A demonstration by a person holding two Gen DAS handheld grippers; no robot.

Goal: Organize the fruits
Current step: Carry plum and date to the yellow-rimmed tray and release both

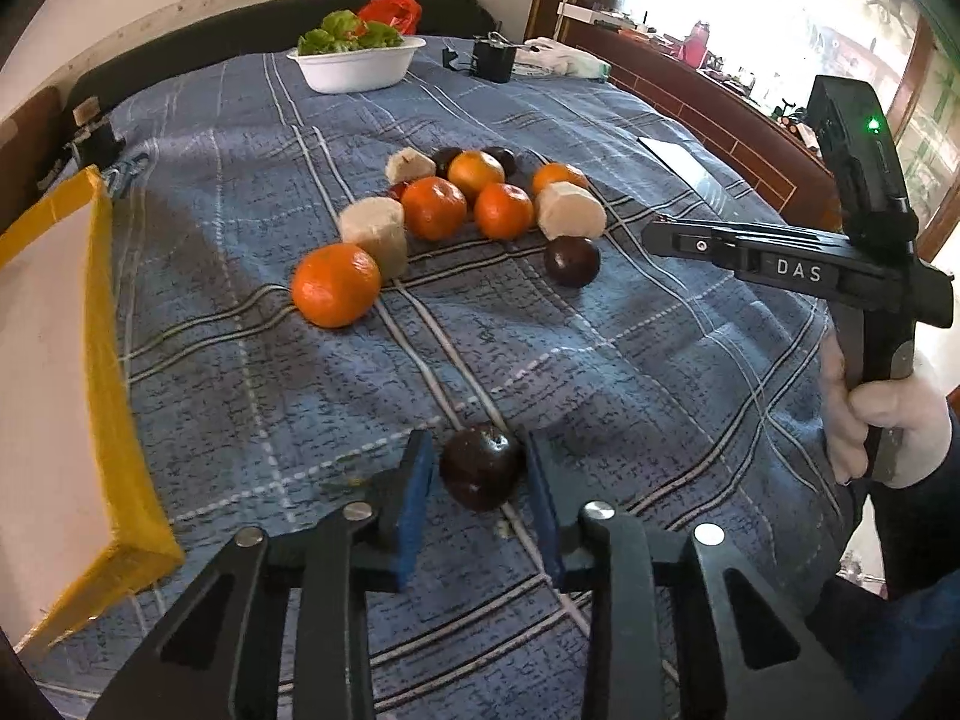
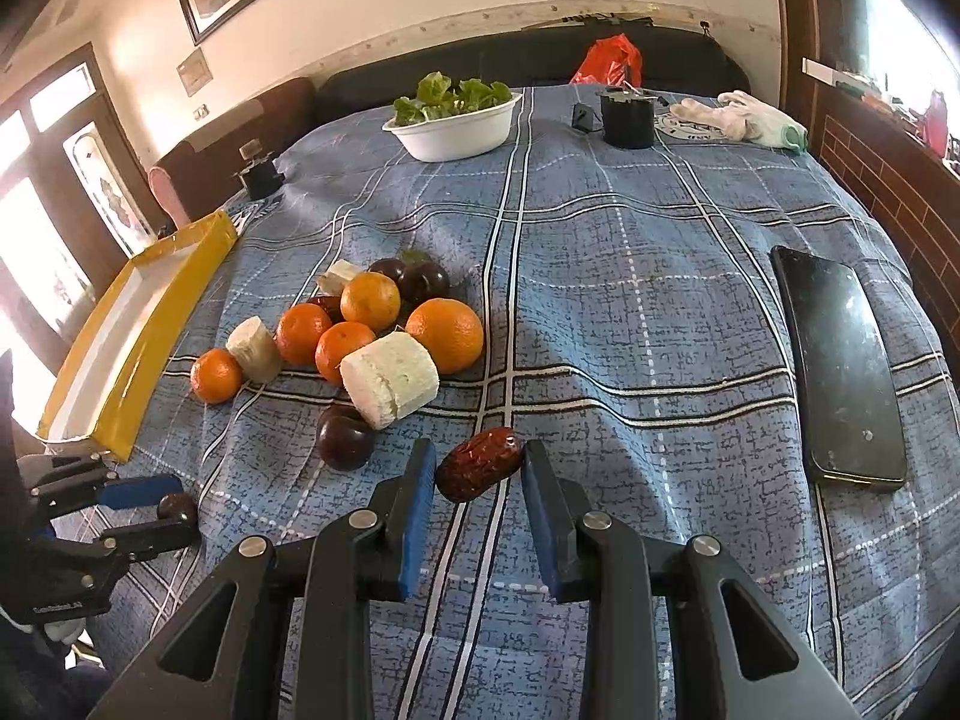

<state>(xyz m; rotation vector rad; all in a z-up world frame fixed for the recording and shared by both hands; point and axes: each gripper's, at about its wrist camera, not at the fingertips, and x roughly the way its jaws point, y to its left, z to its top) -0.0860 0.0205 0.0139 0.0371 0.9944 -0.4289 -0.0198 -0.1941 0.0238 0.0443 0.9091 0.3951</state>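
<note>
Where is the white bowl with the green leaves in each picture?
Left wrist view: the white bowl sits at the top, left of centre, at the far end of the checked blanket.
Right wrist view: the white bowl sits at the top centre.
Shared landmark: the red bag behind it.

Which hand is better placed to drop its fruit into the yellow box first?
Left. The left tongs grip a dark plum close beside the yellow box; the right tongs, gripping a red date, sit farther from it.
</note>
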